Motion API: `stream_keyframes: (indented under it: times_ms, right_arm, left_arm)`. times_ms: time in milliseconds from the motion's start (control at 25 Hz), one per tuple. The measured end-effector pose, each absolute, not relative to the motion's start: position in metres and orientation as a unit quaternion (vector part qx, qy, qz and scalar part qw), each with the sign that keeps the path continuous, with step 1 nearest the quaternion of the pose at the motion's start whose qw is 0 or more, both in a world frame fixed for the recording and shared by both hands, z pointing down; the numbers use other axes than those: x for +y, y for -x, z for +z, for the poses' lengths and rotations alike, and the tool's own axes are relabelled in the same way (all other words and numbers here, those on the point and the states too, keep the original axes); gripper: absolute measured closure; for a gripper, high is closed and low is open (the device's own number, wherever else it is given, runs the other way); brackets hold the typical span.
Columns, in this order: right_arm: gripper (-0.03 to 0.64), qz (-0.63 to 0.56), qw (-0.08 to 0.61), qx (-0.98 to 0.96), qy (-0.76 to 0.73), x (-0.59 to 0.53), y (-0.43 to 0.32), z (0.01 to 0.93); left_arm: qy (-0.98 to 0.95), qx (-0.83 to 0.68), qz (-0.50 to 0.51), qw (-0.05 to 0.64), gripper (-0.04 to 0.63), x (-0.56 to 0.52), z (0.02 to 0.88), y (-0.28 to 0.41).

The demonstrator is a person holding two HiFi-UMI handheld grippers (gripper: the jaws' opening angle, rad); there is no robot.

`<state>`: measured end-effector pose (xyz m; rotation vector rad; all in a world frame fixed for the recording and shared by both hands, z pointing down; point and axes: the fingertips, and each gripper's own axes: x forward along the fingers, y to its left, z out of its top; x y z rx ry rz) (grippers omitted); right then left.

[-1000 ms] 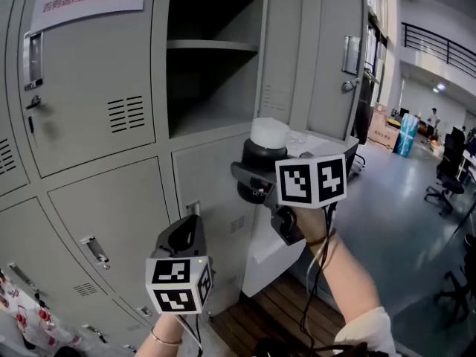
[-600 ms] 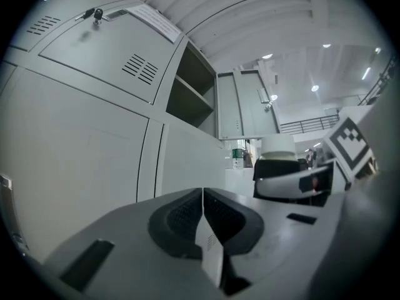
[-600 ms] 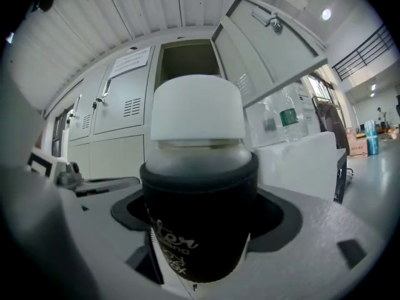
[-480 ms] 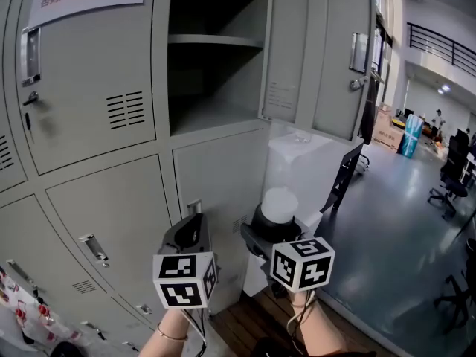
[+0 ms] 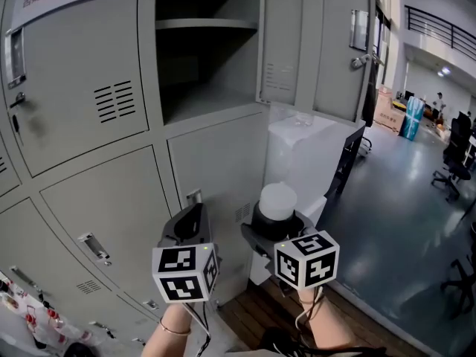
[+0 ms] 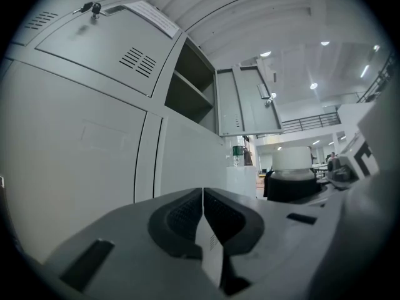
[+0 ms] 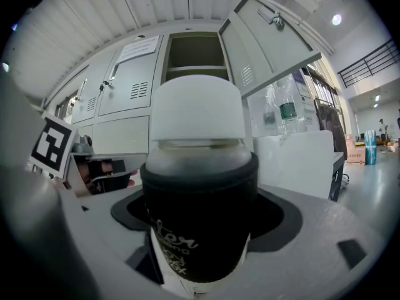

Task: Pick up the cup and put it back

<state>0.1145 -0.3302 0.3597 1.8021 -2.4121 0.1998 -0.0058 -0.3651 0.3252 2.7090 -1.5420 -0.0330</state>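
Left tongs [image 5: 190, 220]: pressed together on nothing, parked low before the closed locker doors, much as a second ago. Above, open compartment [image 5: 208, 88] with no cup to be seen inside. Further right, right tongs [image 5: 277, 225] clamped round the black-sleeved cup [image 5: 278, 201], upright, white lid on top. Sat up near the compartment's sill a second ago; had dropped half a second ago to the other tongs' level, and has hardly shifted since. Probably means the pick-up half is done, with the cup carried down and clear of the locker. Leaves the return: likely a lift back up and in, past the open door [image 5: 320, 43].
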Motion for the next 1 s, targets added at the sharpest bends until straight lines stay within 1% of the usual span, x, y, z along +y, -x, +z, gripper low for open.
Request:
stream_keyframes:
  times_ms: [200, 400, 560, 760, 1000]
  right_arm:
    - [0.202, 0.051, 0.069, -0.801, -0.592, -0.329, -0.11, 0.345]
    - [0.202, 0.024, 0.09, -0.81, -0.578, -0.336, -0.109, 0.306]
    - [0.202, 0.036, 0.079, -0.828, -0.554, -0.345, -0.109, 0.262]
    - [0.202, 0.02, 0.064, -0.842, -0.536, -0.356, -0.106, 0.196]
    - [0.202, 0.007, 0.045, -0.851, -0.523, -0.373, -0.099, 0.136]
  left_arm:
    - [-0.869, -0.494, -0.006, 0.005, 0.586, -0.363, 0.321, 0.013]
    - [-0.867, -0.499, -0.004, -0.012, 0.586, -0.366, 0.309, 0.021]
    - [-0.865, -0.502, -0.003, -0.018, 0.586, -0.366, 0.301, 0.027]
    - [-0.87, -0.493, 0.0, -0.018, 0.586, -0.365, 0.295, 0.02]
    - [-0.863, -0.504, 0.007, -0.041, 0.586, -0.363, 0.28, 0.02]
